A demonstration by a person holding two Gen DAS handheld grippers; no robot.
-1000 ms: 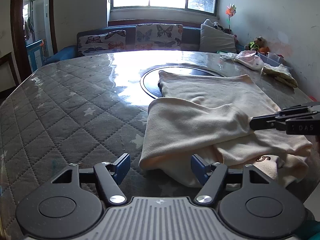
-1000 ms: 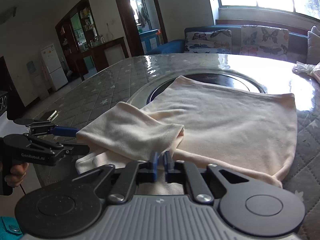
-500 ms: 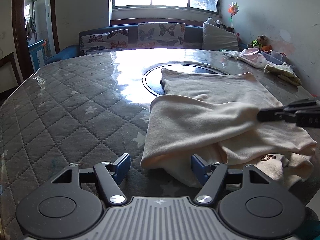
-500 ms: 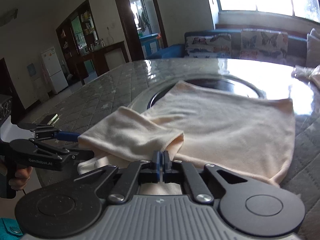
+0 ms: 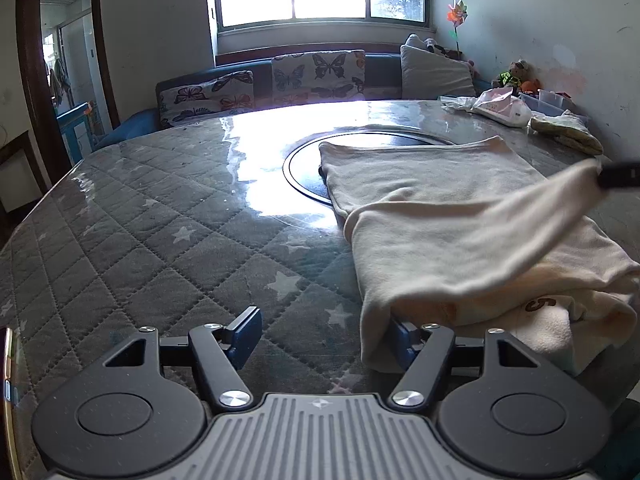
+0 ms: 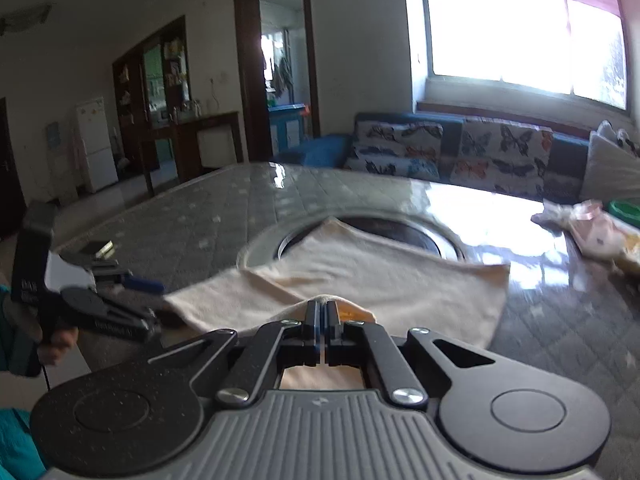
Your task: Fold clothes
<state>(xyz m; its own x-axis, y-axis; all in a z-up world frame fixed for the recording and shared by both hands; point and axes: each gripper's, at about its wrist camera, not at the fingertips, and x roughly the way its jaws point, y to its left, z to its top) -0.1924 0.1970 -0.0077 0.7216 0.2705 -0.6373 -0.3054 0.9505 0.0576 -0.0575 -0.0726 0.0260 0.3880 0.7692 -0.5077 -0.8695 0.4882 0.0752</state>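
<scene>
A cream garment (image 5: 432, 196) lies on the round quilted table (image 5: 160, 216), its body spread over the dark centre ring (image 5: 304, 160). My right gripper (image 6: 321, 312) is shut on the cuff of its sleeve (image 6: 336, 306) and holds it lifted. In the left wrist view that sleeve (image 5: 500, 232) stretches up to the right gripper's dark tip (image 5: 620, 174). My left gripper (image 5: 324, 336) is open at the near table edge. Its right finger sits under the garment's near corner (image 5: 376, 320). The left gripper (image 6: 120, 292) also shows in the right wrist view, in a person's hand (image 6: 52, 344).
A small pile of clothes and bags (image 5: 508, 108) lies at the table's far right, near a plastic box (image 5: 552, 98). A sofa with butterfly cushions (image 5: 316, 76) stands behind the table under the window. A doorway (image 6: 284, 80) and a fridge (image 6: 94, 144) are far left.
The right gripper has risen and moved back, lifting the sleeve off the garment. The left gripper has shifted left along the table edge, staying open.
</scene>
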